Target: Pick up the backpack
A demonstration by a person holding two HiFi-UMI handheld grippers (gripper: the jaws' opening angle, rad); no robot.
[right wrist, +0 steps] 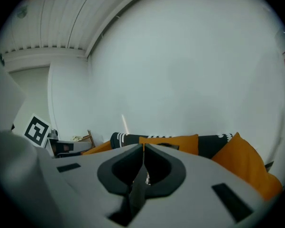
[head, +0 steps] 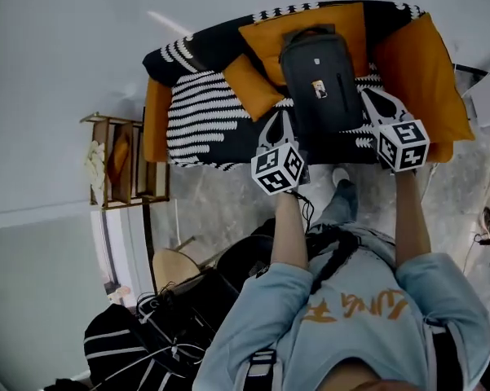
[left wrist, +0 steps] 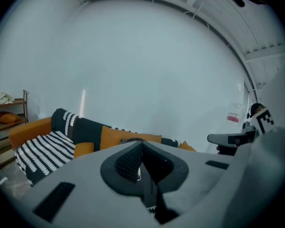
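Note:
A dark grey backpack [head: 320, 80] stands upright on the sofa [head: 159, 120], leaning on an orange back cushion [head: 310, 21]. My left gripper [head: 279, 119] is shut and empty, just left of the backpack's lower part. My right gripper [head: 372, 98] is also shut and empty, close to the backpack's right side. In the left gripper view the closed jaws [left wrist: 142, 145] hide most of the backpack; only its top [left wrist: 132, 139] peeks out. The right gripper view shows its shut jaws [right wrist: 143, 147] with the backpack's top [right wrist: 166, 145] just behind them.
A black-and-white striped blanket [head: 200, 116] covers the sofa's left half. A small orange cushion [head: 253, 86] lies left of the backpack, a large one [head: 420, 63] to its right. A wooden shelf [head: 118, 161] stands left of the sofa. Bags [head: 155, 332] and a round stool [head: 175, 267] are on the floor.

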